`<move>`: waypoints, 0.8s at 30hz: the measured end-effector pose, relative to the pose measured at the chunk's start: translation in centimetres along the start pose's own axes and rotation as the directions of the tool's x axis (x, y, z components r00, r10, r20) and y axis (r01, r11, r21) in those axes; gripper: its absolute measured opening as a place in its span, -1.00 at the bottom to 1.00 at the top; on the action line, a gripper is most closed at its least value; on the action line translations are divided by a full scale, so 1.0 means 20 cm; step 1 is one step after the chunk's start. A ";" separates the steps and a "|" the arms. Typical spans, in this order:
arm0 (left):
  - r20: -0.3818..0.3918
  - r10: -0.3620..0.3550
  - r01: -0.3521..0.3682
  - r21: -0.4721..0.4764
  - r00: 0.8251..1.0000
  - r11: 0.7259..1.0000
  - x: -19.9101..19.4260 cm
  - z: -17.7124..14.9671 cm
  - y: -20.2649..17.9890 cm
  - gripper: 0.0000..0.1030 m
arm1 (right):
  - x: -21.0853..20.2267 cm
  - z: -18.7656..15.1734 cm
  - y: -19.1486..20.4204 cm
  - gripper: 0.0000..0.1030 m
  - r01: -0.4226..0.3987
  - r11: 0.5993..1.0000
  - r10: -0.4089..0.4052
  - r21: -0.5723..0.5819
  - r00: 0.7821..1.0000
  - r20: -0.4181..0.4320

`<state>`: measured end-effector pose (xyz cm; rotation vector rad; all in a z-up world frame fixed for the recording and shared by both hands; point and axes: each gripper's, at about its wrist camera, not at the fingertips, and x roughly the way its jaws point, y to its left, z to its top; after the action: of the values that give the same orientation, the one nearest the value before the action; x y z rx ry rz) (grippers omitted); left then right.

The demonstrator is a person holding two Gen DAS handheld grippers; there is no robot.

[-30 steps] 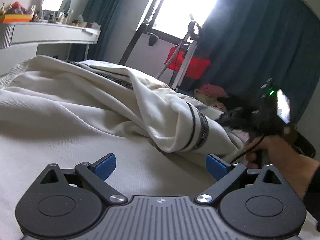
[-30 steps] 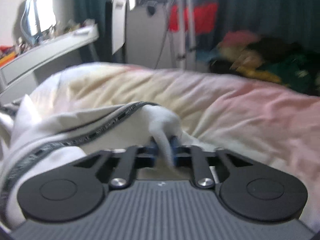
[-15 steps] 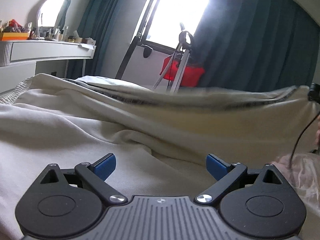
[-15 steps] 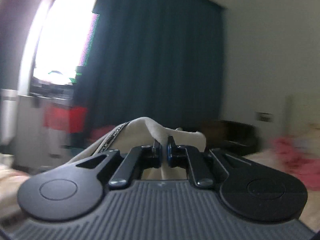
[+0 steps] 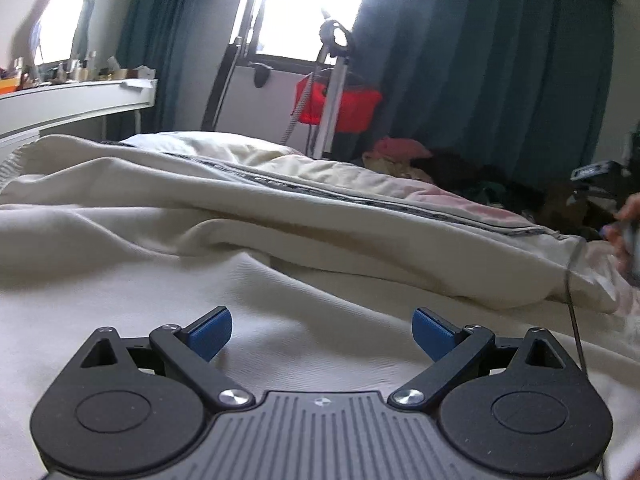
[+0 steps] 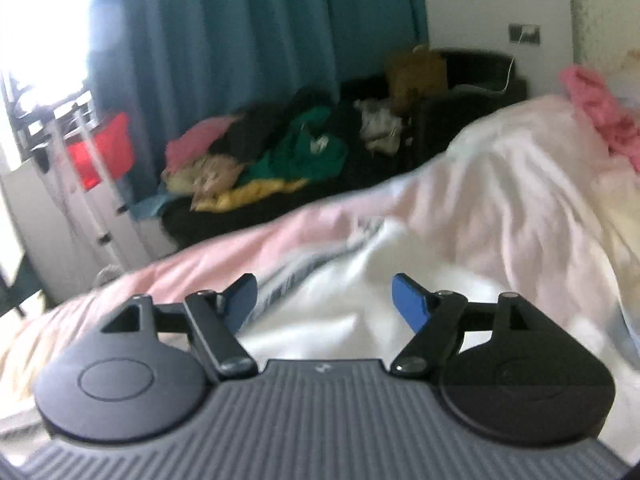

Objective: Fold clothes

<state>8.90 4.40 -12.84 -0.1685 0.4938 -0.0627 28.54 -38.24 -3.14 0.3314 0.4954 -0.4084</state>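
Left wrist view had the cream fabric garment with a dark printed stripe along its edge (image 5: 280,216) spread out over the bed with the pale pink cover (image 6: 500,184), one long fold running across from left to right. Left tool (image 5: 322,330) was spread wide with nothing in it, blue pads just above the cloth. Right tool (image 6: 324,302) was also wide and empty, sitting over a bunched white bit of the same garment, though that view was pretty blurry. A hand (image 5: 628,236) showed at the right edge of the left view, beside the garment's far end. Further out: a red bag on a metal stand (image 5: 340,104), dark teal curtains (image 5: 480,80), a white worktop with clutter (image 5: 76,96), and a heap of mixed coloured clothes (image 6: 280,156) by the curtains.
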 end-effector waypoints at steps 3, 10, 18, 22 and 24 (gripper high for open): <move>0.009 -0.018 0.018 0.025 1.000 1.000 -0.02 -0.01 -0.02 0.90 | -0.30 -0.15 -0.06 0.47 -0.046 0.995 0.045 -0.093 0.999 -0.010; 0.047 -0.058 0.049 0.182 0.997 0.982 -0.17 -0.08 -0.13 0.90 | -0.97 -0.50 -0.32 0.48 -0.160 0.987 0.160 -0.004 0.986 -0.056; 0.051 -0.123 0.086 0.460 0.991 0.884 -0.28 -0.25 -0.37 0.89 | -1.23 -0.63 -0.45 0.47 -0.228 0.967 0.231 0.114 0.973 -0.009; 0.034 -0.163 0.117 0.558 0.986 0.822 -0.16 -0.24 -0.61 0.89 | -1.20 -0.61 -0.56 0.47 -0.211 0.960 0.211 0.183 0.977 0.015; 0.028 -0.194 0.140 0.592 0.981 0.794 -0.08 -0.21 -0.75 0.89 | -1.17 -0.61 -0.64 0.47 -0.182 0.958 0.180 0.223 0.983 0.027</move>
<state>5.26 -10.80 -13.07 0.3996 0.3501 -0.3795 -0.76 -37.65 -3.76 0.5896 0.4089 -0.2869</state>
